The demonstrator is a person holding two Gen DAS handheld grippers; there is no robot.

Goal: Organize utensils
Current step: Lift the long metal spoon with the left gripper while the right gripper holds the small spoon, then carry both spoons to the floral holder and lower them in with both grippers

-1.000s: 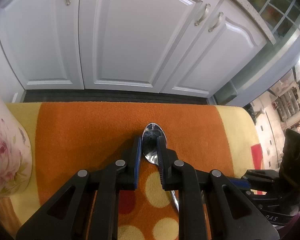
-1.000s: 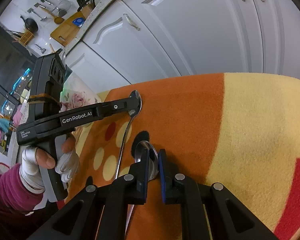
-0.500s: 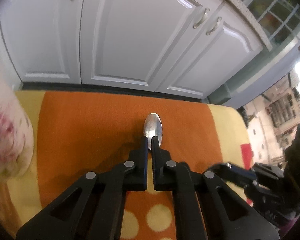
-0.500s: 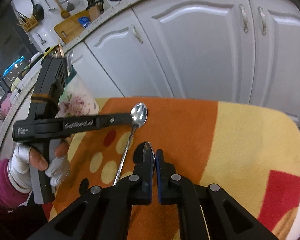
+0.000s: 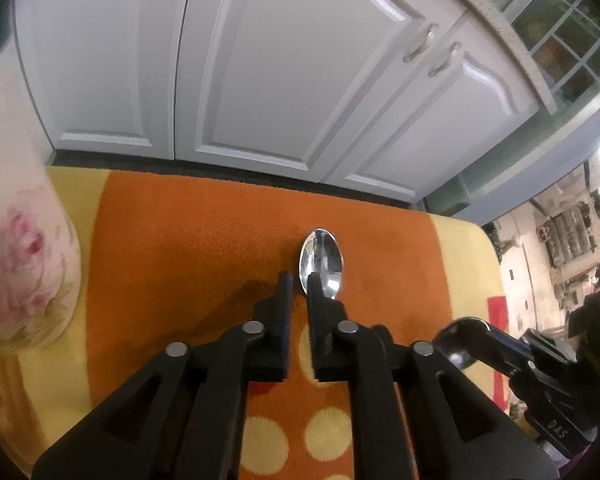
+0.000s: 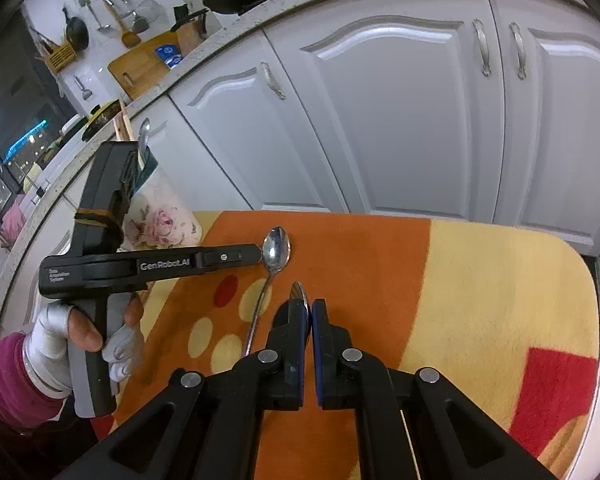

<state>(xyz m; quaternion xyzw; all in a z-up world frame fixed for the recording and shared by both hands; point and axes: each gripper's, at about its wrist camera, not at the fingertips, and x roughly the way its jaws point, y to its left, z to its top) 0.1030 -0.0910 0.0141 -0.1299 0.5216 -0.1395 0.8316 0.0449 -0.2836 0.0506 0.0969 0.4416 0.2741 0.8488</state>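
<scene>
White cabinet doors fill the top of both views, above an orange and yellow cloth (image 6: pixel 380 264) with pale dots, where a spoon (image 6: pixel 275 254) lies lengthwise, bowl toward the cabinets and handle running to the frame's bottom. The left gripper (image 5: pixel 298 284), marked "GenRobot.AI", stands slightly parted, its right finger beside the bowl, gripping nothing. The right gripper (image 6: pixel 310 312) is nearly closed on a second spoon (image 6: pixel 299 292), held edge-on, bowl forward.
</scene>
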